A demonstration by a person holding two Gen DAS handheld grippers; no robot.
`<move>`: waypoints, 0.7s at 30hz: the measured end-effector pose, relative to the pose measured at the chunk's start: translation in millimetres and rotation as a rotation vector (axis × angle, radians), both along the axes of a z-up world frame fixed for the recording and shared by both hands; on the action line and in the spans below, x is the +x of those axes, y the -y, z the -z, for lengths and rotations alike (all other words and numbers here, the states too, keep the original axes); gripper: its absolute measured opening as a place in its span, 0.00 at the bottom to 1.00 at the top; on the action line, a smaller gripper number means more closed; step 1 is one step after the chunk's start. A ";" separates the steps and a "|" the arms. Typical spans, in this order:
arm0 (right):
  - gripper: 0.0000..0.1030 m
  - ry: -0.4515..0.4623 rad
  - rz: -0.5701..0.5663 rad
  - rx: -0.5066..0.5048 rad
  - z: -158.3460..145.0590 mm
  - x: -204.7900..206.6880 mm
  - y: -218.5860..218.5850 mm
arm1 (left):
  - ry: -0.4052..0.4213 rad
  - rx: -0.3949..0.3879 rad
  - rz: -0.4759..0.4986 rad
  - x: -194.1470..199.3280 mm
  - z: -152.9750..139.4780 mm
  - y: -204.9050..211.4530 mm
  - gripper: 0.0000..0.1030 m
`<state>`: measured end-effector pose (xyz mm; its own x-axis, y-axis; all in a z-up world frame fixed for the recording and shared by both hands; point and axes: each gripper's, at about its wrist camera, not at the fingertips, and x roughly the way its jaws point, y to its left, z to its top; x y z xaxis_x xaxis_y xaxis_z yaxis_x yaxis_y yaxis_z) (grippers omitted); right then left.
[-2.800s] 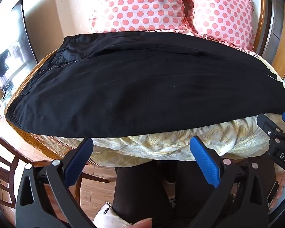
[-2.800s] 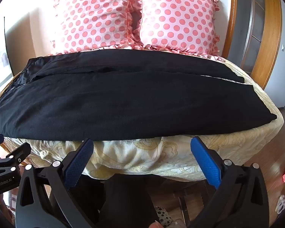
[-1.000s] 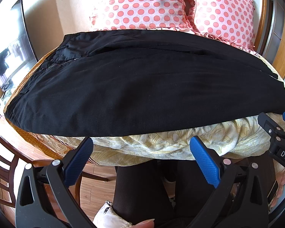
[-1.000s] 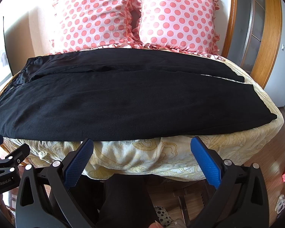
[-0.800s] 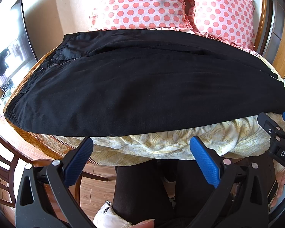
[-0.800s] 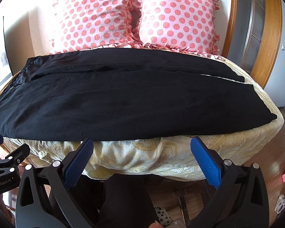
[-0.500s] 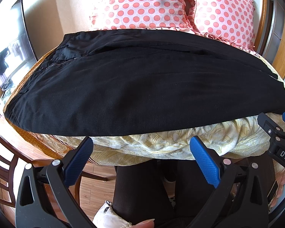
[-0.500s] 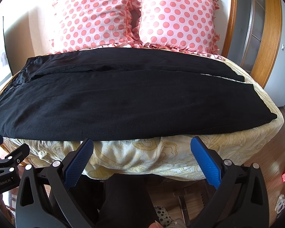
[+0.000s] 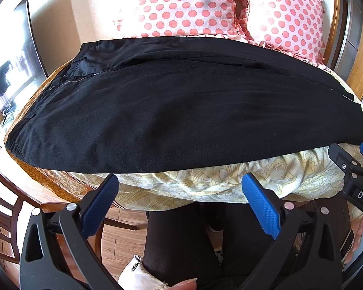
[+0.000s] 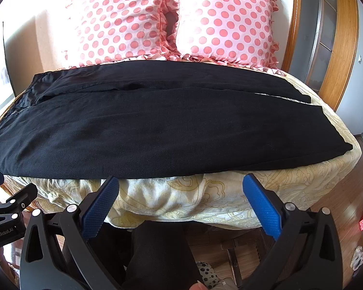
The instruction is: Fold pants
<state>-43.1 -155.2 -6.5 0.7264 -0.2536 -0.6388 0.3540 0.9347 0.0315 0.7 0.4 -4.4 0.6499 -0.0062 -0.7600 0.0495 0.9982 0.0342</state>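
Black pants lie flat across the bed, waistband at the left, leg ends at the right; they also show in the right wrist view. The two legs lie side by side, the near one toward me. My left gripper is open and empty, just short of the pants' near edge. My right gripper is open and empty, also just short of the near edge. Each gripper shows at the edge of the other's view.
The bed has a pale yellow patterned cover. Two pink polka-dot pillows stand at the head, behind the pants. A wooden headboard is at the right. A wooden chair stands at the left. My legs are below.
Both grippers have crept very slightly toward the bed. The pants have not moved.
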 end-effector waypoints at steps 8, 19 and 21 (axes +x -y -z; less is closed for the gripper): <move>0.99 -0.001 0.000 0.000 -4.7 0.4 -3.4 | -0.001 0.000 0.000 -0.4 0.8 -0.1 0.98; 0.99 0.169 0.054 0.004 -42.9 -0.7 56.0 | 0.079 0.011 0.010 3.0 -20.3 -2.0 0.98; 0.99 0.177 0.060 0.033 -60.3 10.3 81.7 | 0.111 0.011 0.012 9.2 -31.4 -4.9 0.98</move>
<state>-32.8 -236.9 53.8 0.8125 -0.2806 -0.5109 0.3950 0.9096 0.1287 9.9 5.3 27.0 0.7301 -0.0064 -0.6833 0.0565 0.9971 0.0510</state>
